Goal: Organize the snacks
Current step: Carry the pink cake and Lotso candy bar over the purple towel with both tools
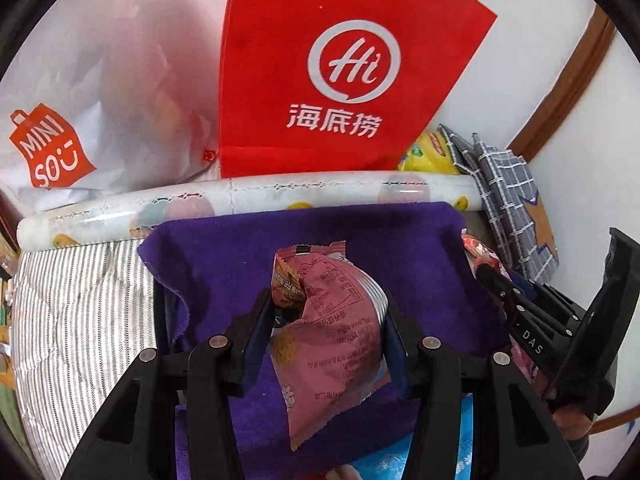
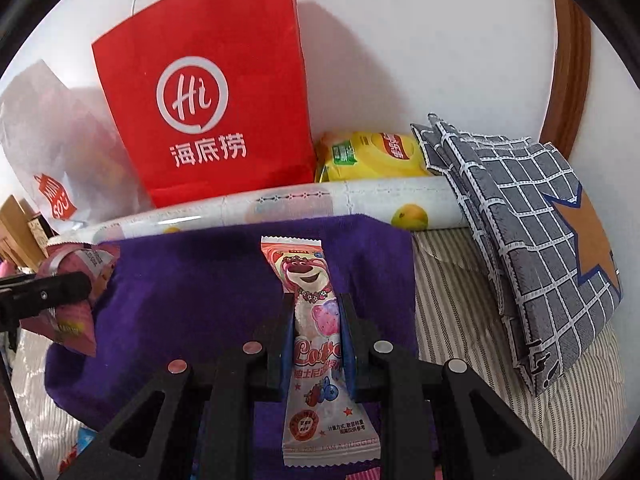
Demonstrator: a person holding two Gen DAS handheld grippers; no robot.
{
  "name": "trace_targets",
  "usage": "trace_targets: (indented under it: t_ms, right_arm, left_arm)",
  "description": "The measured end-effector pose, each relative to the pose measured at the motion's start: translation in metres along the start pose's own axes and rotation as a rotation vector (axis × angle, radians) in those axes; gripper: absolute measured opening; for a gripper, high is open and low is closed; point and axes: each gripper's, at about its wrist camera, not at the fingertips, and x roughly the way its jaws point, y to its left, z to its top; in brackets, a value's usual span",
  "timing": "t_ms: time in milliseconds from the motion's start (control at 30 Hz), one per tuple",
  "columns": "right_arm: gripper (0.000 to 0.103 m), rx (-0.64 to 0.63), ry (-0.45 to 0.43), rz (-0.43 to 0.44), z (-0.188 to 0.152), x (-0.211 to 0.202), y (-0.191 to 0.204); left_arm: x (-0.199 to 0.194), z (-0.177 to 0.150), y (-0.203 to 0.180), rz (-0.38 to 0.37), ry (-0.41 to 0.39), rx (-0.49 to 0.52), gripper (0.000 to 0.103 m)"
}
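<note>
Bright, even indoor light; soft shadows on the wall [image 2: 400,60]; strong fisheye edge distortion.

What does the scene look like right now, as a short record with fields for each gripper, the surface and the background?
left gripper: shut on pink snack pack
right gripper: shut on bear snack bar
surface: purple cloth over striped sheet
behind cloth: patterned roll
background: red bag, white bag, yellow pack
right side: checked fabric
</note>
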Motion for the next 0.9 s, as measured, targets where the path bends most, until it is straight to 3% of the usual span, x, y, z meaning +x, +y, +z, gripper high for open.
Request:
trace_targets:
  t_ms: [233, 900]
  right_arm:
    - [0.019, 0.002, 0.028, -0.010, -0.003, 0.008, -0.002]
    - [0.019, -0.005, 0.112, -0.032, -0.004, 0.023, -0.002]
  left_arm:
    - [0.008, -0.001, 0.008, 0.043, 0.022, -0.027, 0.050]
    - [0.025, -0.003, 0.005, 0.066, 0.075, -0.012, 0.051]
